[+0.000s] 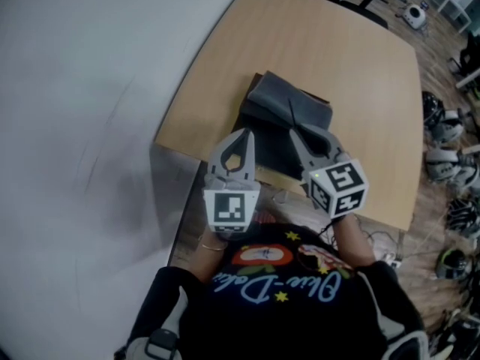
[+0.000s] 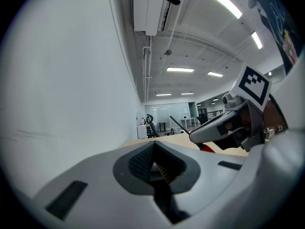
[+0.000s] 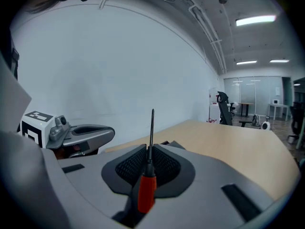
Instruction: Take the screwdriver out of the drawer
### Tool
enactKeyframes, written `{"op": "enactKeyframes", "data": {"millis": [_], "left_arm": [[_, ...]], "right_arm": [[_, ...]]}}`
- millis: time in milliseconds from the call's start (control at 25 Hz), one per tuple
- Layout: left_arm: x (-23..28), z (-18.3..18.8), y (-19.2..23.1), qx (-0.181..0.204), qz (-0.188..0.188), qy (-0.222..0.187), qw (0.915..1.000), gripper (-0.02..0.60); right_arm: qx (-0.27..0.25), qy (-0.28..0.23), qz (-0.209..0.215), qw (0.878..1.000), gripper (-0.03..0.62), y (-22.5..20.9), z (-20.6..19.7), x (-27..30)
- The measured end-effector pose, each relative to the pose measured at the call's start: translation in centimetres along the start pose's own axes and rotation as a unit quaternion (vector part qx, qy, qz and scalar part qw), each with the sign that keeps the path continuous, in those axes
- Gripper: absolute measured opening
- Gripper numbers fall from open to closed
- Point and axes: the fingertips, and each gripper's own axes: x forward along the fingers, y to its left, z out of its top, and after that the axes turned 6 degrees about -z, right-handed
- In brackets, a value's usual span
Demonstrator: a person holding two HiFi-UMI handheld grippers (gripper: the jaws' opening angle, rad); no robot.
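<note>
Above the table (image 1: 315,66), right gripper (image 3: 151,149) clenches a red-handled, dark-shafted screwdriver (image 3: 147,190); left gripper (image 2: 153,149) is clenched empty.

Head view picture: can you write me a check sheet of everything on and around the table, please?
Surface: wooden table, mostly bare.
Job's things: screwdriver, red handle, held in the jaws with its shaft sticking out past them; dark drawer box on the table, open or closed not clear.
Clutter: piled gear on the floor, right of the table.
Grippers: right gripper shut on the screwdriver; left gripper shut, empty.
Cables: thin wires below the table's near edge.
Surroundings: white wall, office chair.
</note>
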Motion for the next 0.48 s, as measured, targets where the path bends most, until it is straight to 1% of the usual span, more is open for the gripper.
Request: {"op": "enactKeyframes", "data": {"millis": [120, 240, 480], "left_arm": [[0.2, 0.3, -0.6, 0.001, -0.007, -0.002, 1.0000, 0.000], [0.3, 0.4, -1.2, 0.003, -0.012, -0.002, 0.9999, 0.000], [0.2, 0.3, -1.7, 0.007, -0.019, -0.001, 0.9998, 0.000]], "right_arm": [[0.003, -0.007, -0.006, 1.000, 0.044, -0.2, 0.4, -0.8], [-0.002, -0.016, -0.002, 1.000, 0.044, -0.1, 1.0, -1.5], [-0.001, -0.027, -0.010, 1.000, 0.044, -0.3, 0.8, -1.9]]}}
